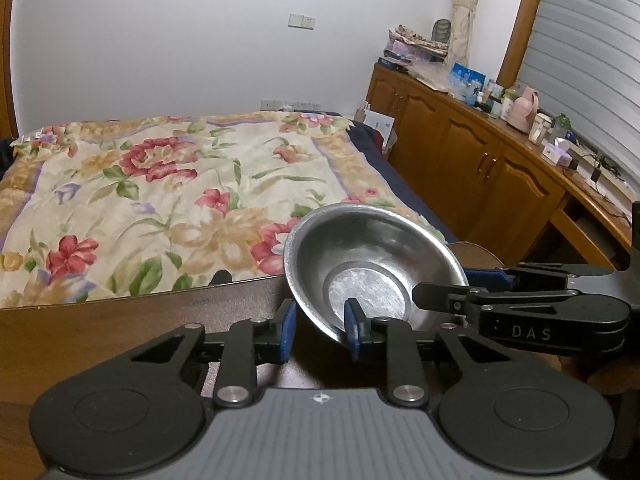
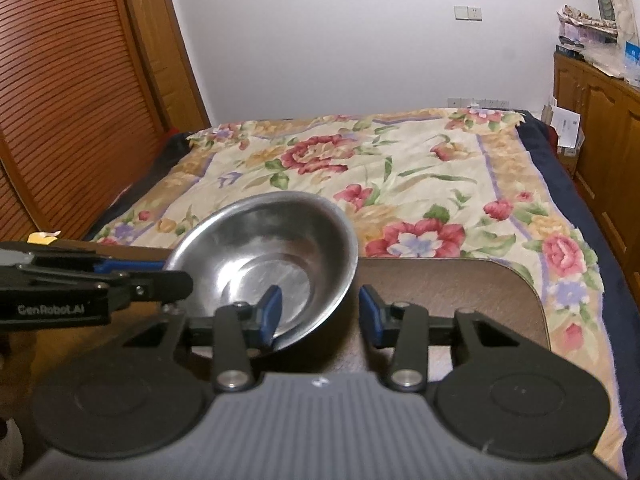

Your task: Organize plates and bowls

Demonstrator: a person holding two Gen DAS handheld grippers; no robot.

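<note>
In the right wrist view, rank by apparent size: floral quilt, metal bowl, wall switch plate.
1. floral quilt
2. metal bowl, though it sits near the camera, which enlarges it
3. wall switch plate, smallest, far away

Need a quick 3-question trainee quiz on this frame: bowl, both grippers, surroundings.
1. True or false: the metal bowl has food in it.
2. What lies beyond the far edge of the table? A) a floral bedspread B) a kitchen sink C) a fridge
3. Fill in: the left hand-held gripper and the right hand-held gripper each straddle the bowl's rim, with one finger inside the bowl and the other ____ it.

Key: 1 false, the bowl is empty. 2 A. 3 outside; both sets of jaws stand open.
</note>
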